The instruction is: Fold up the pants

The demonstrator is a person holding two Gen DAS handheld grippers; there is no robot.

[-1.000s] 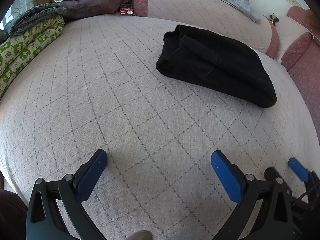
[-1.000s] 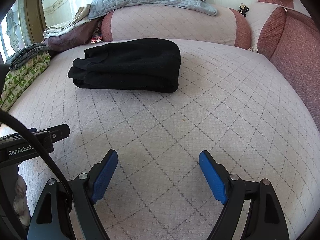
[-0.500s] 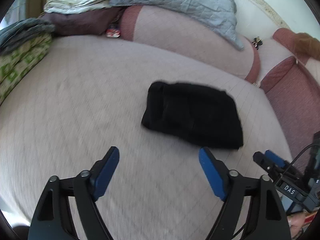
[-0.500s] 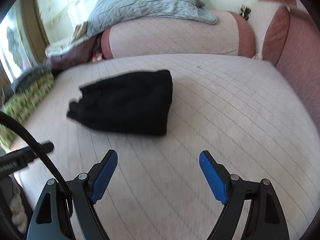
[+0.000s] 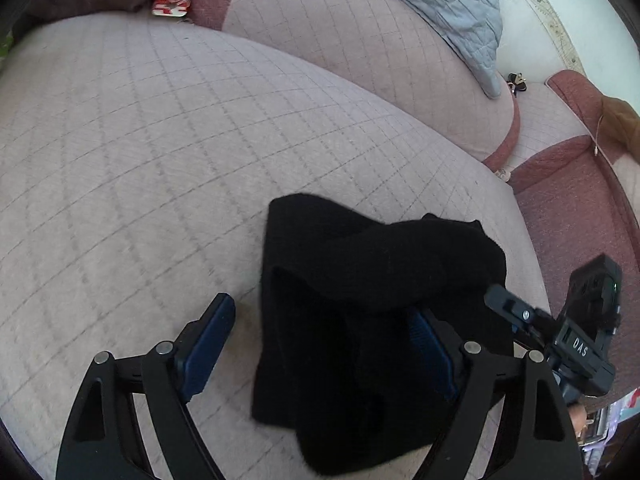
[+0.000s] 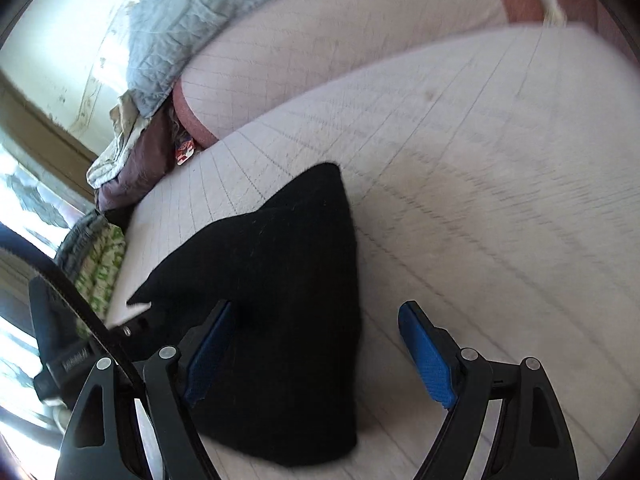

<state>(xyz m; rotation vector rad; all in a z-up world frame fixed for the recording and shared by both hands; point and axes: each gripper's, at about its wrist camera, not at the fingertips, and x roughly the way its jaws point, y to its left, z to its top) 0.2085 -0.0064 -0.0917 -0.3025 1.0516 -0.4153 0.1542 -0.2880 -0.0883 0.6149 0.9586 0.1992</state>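
Home living room, quilted pink sofa (image 5: 160, 128), grey quilt (image 5: 452, 4) over backrest, piled bedding (image 6: 120, 160)

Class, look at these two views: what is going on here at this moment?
A person holds a gripper in each hand over black pants lying folded in a bundle on a quilted sofa seat. The left gripper and the right gripper both stand open, each straddling an edge of the bundle. Neither pair of fingers is pinching the cloth.

Black pants (image 5: 360, 320) — folded in a bundle — lie on the quilted cushion (image 5: 160, 140).
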